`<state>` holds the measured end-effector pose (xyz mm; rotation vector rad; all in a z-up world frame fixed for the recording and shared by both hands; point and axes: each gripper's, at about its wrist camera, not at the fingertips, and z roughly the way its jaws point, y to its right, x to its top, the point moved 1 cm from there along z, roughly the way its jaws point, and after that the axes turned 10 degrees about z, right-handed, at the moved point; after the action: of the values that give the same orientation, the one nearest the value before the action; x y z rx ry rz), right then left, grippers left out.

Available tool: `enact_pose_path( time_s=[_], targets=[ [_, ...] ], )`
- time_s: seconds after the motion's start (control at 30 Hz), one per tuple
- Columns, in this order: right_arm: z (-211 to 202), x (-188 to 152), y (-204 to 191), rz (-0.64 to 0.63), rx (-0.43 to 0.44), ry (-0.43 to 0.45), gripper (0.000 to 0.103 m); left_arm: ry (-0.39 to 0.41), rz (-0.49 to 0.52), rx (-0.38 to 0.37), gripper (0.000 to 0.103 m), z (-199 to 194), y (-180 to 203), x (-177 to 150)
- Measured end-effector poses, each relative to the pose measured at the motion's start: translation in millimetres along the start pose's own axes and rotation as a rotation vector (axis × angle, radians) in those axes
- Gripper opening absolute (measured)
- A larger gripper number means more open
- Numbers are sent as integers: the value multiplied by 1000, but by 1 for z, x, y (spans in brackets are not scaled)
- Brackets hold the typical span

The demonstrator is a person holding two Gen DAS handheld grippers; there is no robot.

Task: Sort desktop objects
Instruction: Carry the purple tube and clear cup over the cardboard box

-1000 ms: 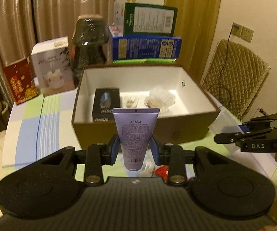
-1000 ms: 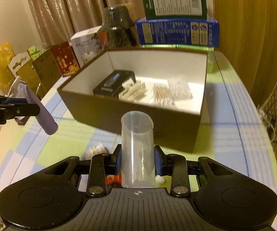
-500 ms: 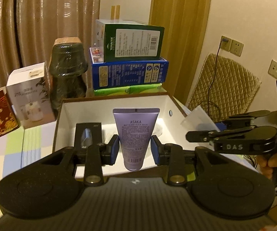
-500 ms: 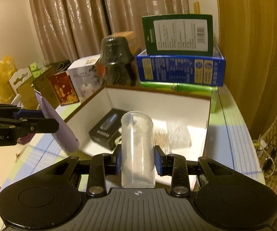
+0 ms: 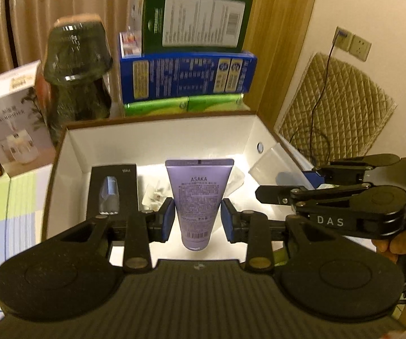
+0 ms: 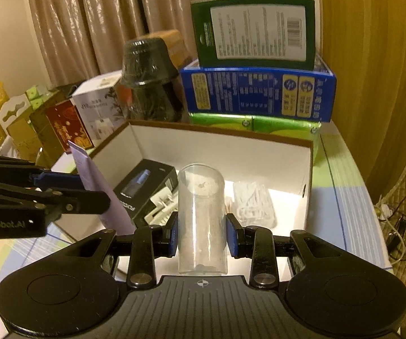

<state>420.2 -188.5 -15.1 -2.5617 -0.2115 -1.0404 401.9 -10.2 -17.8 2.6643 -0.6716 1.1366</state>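
Note:
My left gripper point(image 5: 198, 220) is shut on a purple ASAKA tube point(image 5: 198, 197), held cap-down over the open brown box point(image 5: 157, 138) with its white inside. In the right wrist view my right gripper point(image 6: 202, 238) is shut on a clear plastic cup point(image 6: 201, 220), also above the box point(image 6: 231, 152). The cup point(image 5: 273, 166) and right gripper show at the right of the left wrist view; the tube point(image 6: 95, 186) shows at the left of the right wrist view. Inside the box lie a black packet point(image 5: 112, 192), small white items point(image 6: 160, 200) and a clear bag point(image 6: 253, 203).
Behind the box stand a dark wrapped jar point(image 5: 76, 70), a white carton point(image 5: 13, 118), a red carton point(image 6: 67, 124), and a blue box point(image 5: 187, 76) with a green one point(image 5: 194, 19) on top. A checked cloth point(image 6: 344, 197) covers the table. A wall and cables lie to the right.
Both grippers have moved forward from in front of the box to above its inside, each keeping its object. They have also drawn closer to each other.

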Motion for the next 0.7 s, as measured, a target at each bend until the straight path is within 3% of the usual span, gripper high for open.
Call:
enact_pose_path(
  time_s=[0.57, 0.7],
  targets=[
    [58, -9, 15, -21, -75, -175, 31, -267, -11, -68, 30, 87, -5, -17],
    [64, -10, 19, -14, -85, -191, 31, -284, -13, -66, 29, 100, -8, -16]
  ],
)
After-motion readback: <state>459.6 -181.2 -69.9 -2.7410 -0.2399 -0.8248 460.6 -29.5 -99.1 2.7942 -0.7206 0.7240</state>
